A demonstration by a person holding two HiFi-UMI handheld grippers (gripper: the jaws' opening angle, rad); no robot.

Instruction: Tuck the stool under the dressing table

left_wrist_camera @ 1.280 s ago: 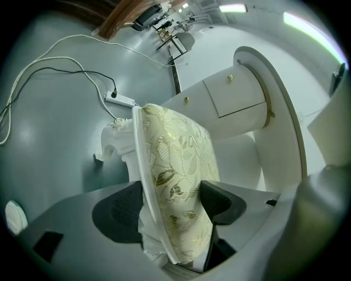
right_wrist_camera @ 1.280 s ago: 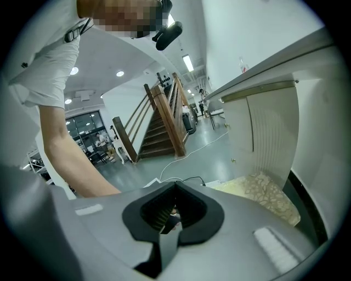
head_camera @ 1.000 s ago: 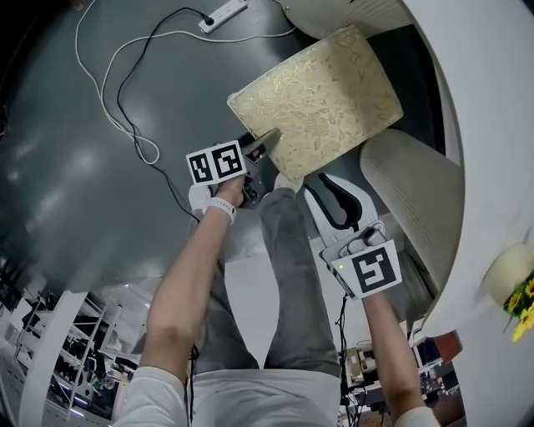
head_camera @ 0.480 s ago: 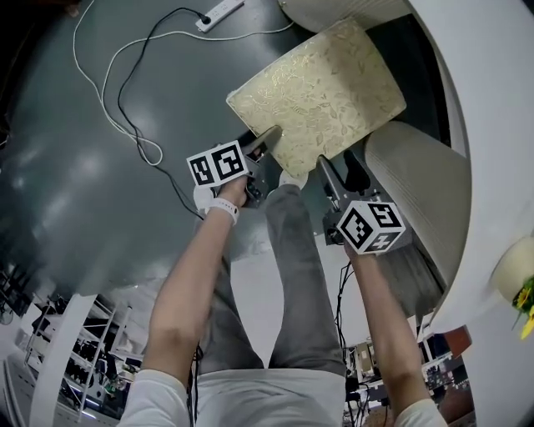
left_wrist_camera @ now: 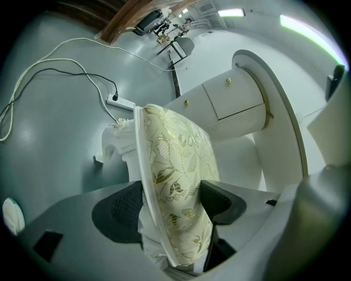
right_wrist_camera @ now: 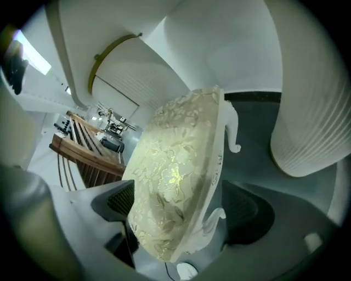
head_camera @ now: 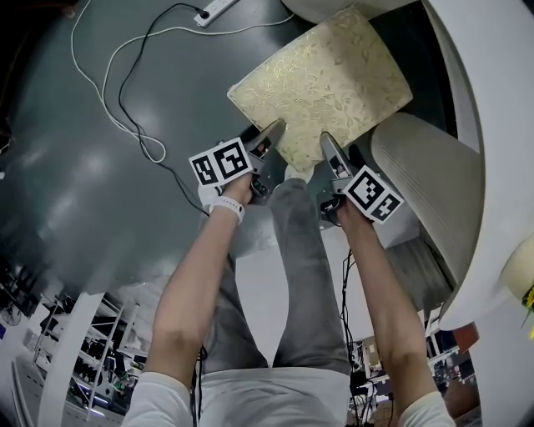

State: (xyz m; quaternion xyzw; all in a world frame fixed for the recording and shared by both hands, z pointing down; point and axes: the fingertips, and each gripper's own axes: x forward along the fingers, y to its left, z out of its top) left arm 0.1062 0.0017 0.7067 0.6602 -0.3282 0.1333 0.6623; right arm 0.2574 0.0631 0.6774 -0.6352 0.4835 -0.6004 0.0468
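Note:
The stool (head_camera: 321, 83) has a gold-patterned cushion on a white frame and stands on the grey floor beside the white dressing table (head_camera: 467, 108). My left gripper (head_camera: 274, 132) is at the seat's near left corner, and its pads (left_wrist_camera: 218, 201) press the cushion edge from both sides (left_wrist_camera: 170, 204). My right gripper (head_camera: 328, 146) is at the seat's near edge. Its jaws have just been opening and now straddle the seat (right_wrist_camera: 175, 164) with a gap at the right pad (right_wrist_camera: 249, 211).
A ribbed white pedestal (head_camera: 425, 192) of the table stands right of the stool. Drawers with gold knobs (left_wrist_camera: 230, 99) show beyond the seat. A power strip (head_camera: 215, 12) and loose cables (head_camera: 125, 125) lie on the floor to the left. The person's trouser leg (head_camera: 292, 267) is below.
The right gripper dropped, rolled over and moved up to the stool's near edge, and its jaws opened round the seat. The left gripper kept its hold and place.

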